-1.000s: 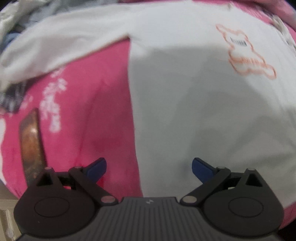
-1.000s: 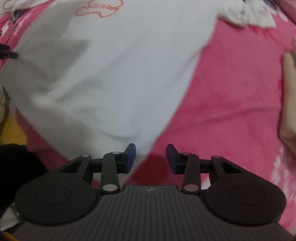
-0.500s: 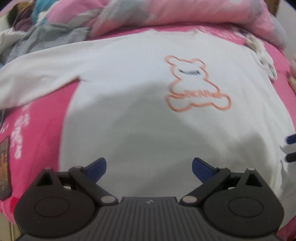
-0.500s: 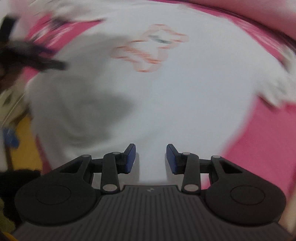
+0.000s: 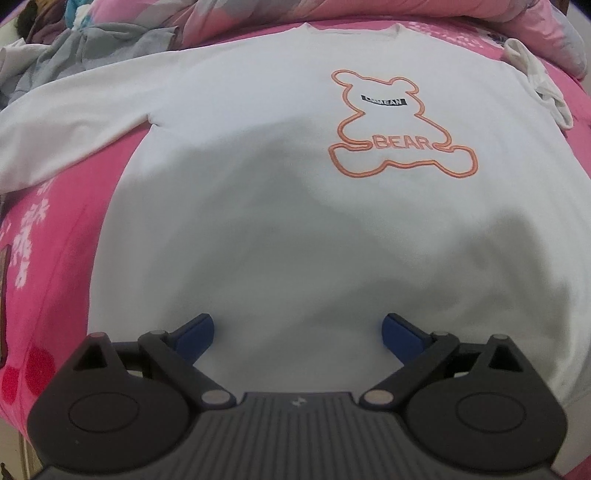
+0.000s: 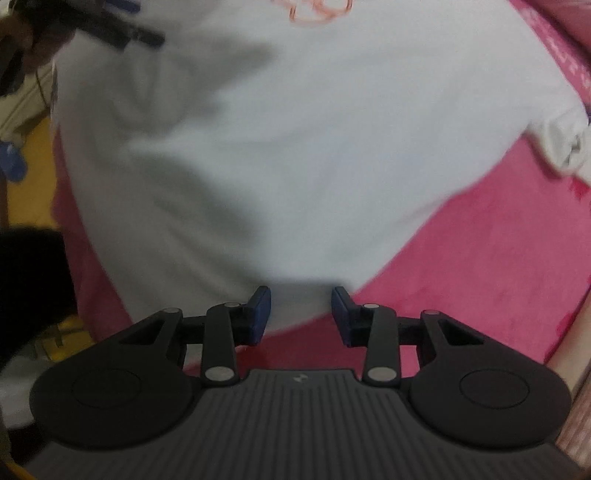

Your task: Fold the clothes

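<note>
A white long-sleeved shirt (image 5: 266,221) with an orange bear outline (image 5: 399,129) lies flat, front up, on a pink bedsheet (image 5: 55,258). Its left sleeve (image 5: 74,114) stretches out to the left; the right sleeve (image 5: 539,88) is bunched at the far right. My left gripper (image 5: 297,330) hovers wide open over the shirt's lower hem, nothing between its fingers. In the right wrist view the same shirt (image 6: 295,147) fills the frame, and my right gripper (image 6: 301,314) stands open above the shirt's lower right corner, where hem meets pink sheet (image 6: 480,258).
Crumpled grey and pink clothes and bedding (image 5: 110,37) pile up at the bed's far side. The left gripper (image 6: 110,29) shows blurred at the top left of the right wrist view. Yellowish floor (image 6: 33,177) lies past the bed's left edge.
The left gripper swung right from the shirt's left edge to over its lower middle. The right gripper swept across the shirt and now sits at its lower right corner. Both stayed open.
</note>
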{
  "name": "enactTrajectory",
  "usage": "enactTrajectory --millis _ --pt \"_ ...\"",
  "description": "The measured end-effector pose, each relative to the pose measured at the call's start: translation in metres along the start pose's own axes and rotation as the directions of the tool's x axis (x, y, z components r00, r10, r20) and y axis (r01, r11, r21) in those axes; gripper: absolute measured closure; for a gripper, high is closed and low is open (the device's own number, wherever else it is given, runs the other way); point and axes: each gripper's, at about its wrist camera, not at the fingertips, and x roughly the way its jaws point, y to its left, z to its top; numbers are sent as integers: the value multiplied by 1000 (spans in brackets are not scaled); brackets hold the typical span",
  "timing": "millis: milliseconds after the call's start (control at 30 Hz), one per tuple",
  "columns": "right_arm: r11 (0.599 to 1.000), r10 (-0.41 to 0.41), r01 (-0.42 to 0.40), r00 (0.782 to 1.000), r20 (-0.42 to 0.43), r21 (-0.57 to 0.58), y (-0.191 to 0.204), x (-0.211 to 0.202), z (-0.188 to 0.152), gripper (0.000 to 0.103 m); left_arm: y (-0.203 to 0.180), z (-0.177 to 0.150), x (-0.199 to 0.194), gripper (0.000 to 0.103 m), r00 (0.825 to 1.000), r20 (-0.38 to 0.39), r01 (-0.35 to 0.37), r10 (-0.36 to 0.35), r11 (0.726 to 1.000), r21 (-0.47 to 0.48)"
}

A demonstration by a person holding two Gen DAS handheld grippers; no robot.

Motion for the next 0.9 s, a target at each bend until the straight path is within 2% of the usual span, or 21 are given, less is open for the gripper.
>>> enactTrajectory --millis 200,467,700,733,867,900 --pt "993 82 -91 989 124 76 -8 -3 38 67 6 3 -2 4 1000 -16 -20 20 999 -50" --pt "976 138 -163 976 166 147 -17 -2 73 66 19 9 -16 4 998 43 -29 35 990 -142" --pt "947 171 -216 965 197 236 -8 10 105 62 17 20 -25 2 994 107 27 -5 978 -206" --pt "946 171 -218 964 204 240 -6 11 108 58 16 22 -26 2 993 117 36 -11 976 -215" --pt "939 156 -218 959 235 266 -1 17 124 51 15 28 -31 2 988 154 70 -31 966 -250" --pt "938 149 -214 960 239 274 0 18 127 45 15 29 -33 2 986 162 75 -34 963 -258"
